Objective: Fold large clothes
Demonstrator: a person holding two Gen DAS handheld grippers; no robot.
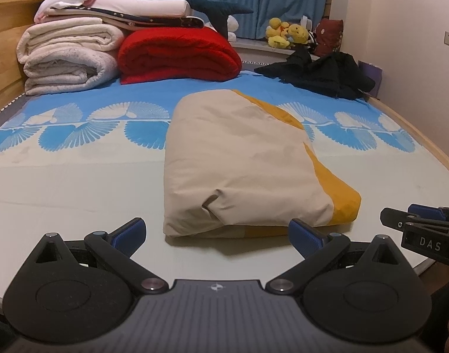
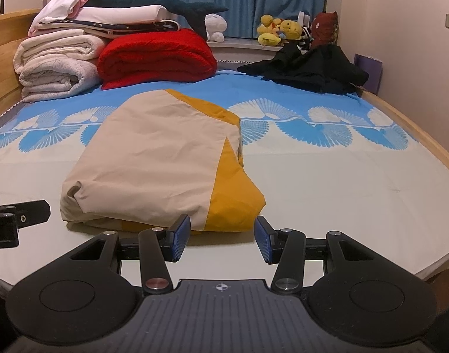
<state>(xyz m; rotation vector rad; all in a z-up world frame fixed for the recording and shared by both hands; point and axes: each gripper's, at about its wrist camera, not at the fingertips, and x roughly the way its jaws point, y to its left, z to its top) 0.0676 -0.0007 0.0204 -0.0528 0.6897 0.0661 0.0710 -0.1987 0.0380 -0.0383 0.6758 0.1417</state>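
The left gripper [image 1: 217, 236] and right gripper [image 2: 223, 236] are hovering wide open, gripping nothing, facing the folded beige-and-yellow garment [image 1: 242, 164] lying near the bed's [image 1: 77, 182] front edge. Pinching only its top layer could undo the fold.

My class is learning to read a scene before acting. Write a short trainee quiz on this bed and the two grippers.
1. True or false: the left gripper is clamped on the beige and yellow garment.
2. Which lies nearer the black clothes: A) red blanket B) white blankets?
3. Fill in: the right gripper is ____.

Key: 1 false, it is open and apart; 2 A; 3 open.
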